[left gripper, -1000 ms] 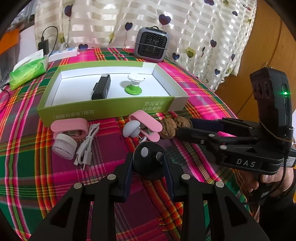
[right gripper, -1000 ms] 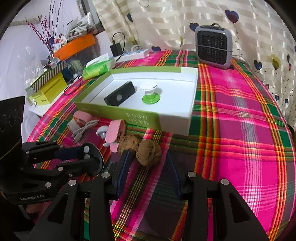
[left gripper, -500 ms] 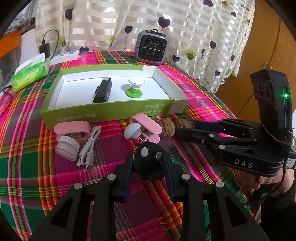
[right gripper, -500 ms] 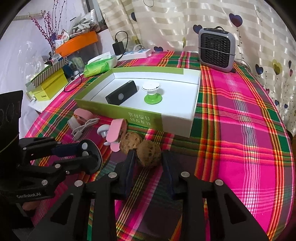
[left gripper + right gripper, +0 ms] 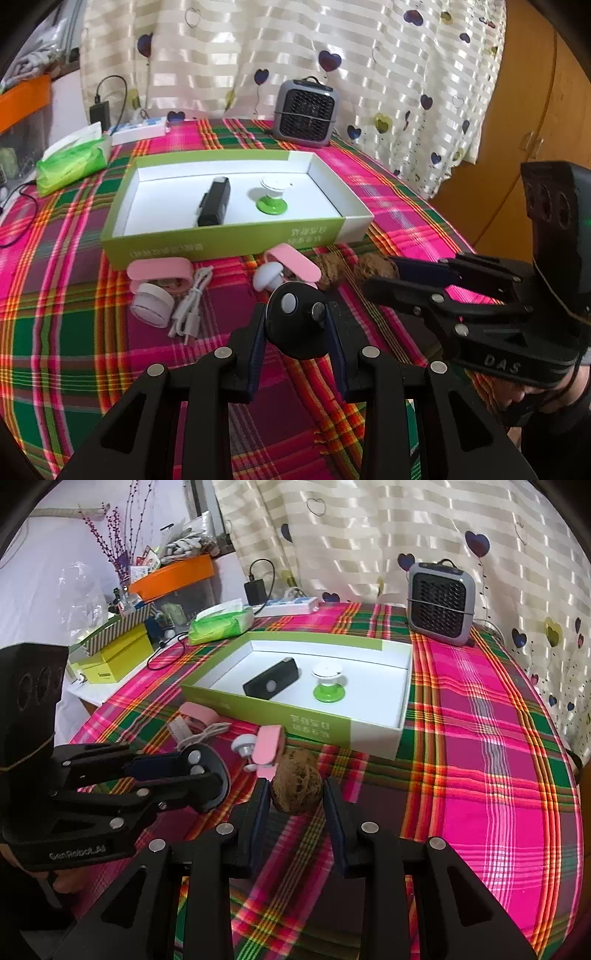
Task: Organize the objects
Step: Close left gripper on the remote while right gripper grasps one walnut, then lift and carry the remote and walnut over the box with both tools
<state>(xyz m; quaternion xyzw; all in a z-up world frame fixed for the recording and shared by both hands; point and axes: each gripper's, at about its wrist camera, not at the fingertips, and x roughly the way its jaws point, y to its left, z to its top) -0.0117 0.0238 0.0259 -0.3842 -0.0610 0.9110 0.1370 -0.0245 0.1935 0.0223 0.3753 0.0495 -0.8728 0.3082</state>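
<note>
1. The left tongs (image 5: pixel 297 330) are closed on a black round disc (image 5: pixel 295 319), held in front of the green-and-white box (image 5: pixel 236 242) on the table (image 5: pixel 480 738).
2. The right tongs (image 5: pixel 295 794) are closed around a walnut (image 5: pixel 295 781), just in front of the box's near wall.
3. A second walnut (image 5: pixel 328 271) lies near that wall, beside a pink clip (image 5: pixel 291 260).
4. Inside the box are a black bar-shaped device (image 5: pixel 214 201) and a green-based knob (image 5: pixel 271 194).
</note>
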